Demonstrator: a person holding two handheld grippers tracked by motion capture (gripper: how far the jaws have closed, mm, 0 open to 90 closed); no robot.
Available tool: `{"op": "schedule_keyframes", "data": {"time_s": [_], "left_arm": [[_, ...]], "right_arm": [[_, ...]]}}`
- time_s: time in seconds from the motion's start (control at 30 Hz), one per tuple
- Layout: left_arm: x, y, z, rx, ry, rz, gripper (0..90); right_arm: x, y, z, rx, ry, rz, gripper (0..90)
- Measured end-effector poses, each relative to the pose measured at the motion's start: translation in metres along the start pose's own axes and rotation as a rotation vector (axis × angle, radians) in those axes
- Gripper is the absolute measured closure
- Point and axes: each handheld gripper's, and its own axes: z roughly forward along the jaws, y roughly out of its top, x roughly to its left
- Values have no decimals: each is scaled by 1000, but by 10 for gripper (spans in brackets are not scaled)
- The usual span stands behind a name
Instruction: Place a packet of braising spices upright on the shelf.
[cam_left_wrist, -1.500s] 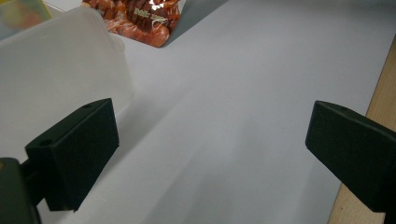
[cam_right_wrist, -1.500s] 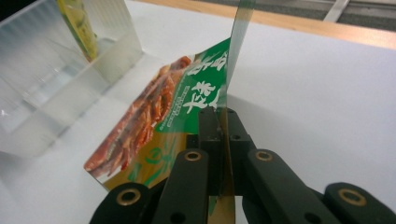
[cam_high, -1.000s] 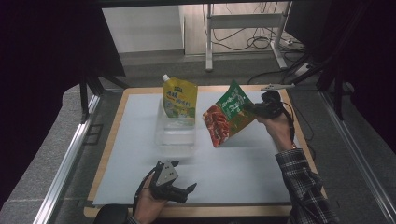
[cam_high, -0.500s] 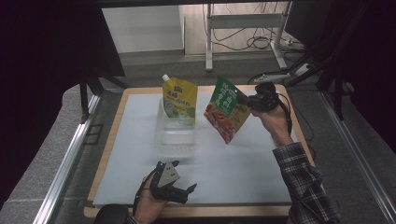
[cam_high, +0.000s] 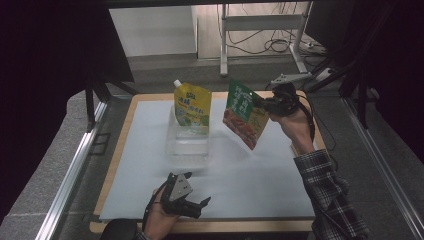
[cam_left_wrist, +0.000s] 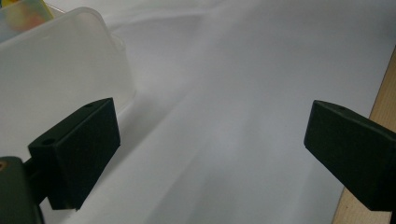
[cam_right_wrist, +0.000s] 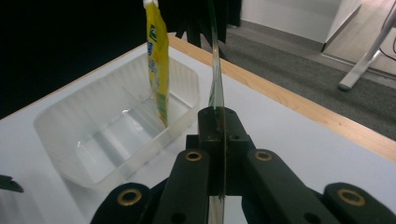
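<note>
Packing stage, part-way through, as judged from the present layout. A clear plastic tray (cam_high: 187, 142) is sitting on the white sheet covering the tabletop (cam_high: 125, 112), toward the far edge and left of centre. One item is already in place: the yellow spouted pouch (cam_high: 191, 105) is standing upright inside the tray, leaning at its far wall. In the right claw view this pouch (cam_right_wrist: 158, 60) is appearing edge-on, its foot resting in the tray's (cam_right_wrist: 112, 130) far end, with the nearer part of the tray showing nothing in it.

The second item, a green and red pouch (cam_high: 244, 114), is hanging in the air just right of the tray, tilted, not touching the sheet. The right claw (cam_high: 274, 104) is grasping it by its upper right edge; in the right claw view the jaws are pressing together on the thin pouch edge (cam_right_wrist: 216, 84), which is running straight up between them.

The left claw (cam_high: 202, 202) is resting low near the tabletop's near edge, left of centre, released and holding nothing; in its own view both jaws are standing wide apart over bare sheet, with a corner of the tray (cam_left_wrist: 65, 60) at upper left.

Remaining, by inference: bringing the held pouch over the tray and setting it in beside the yellow one.
</note>
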Motion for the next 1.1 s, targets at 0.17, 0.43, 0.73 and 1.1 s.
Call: {"op": "schedule_keyframes", "data": {"time_s": [0.17, 0.43, 0.73, 1.1], "left_arm": [[0, 0, 0, -5, 2, -2, 31], [0, 0, -1, -10, 1, -2, 30], [0, 0, -1, -16, -1, -3, 30], [0, 0, -1, -16, -2, 0, 30]], "right_arm": [[5, 4, -3, -7, 35, -16, 890], [11, 11, -6, -21, 68, -28, 890], [19, 19, -9, -22, 104, -34, 890], [30, 29, -11, -31, 158, -49, 890]]}}
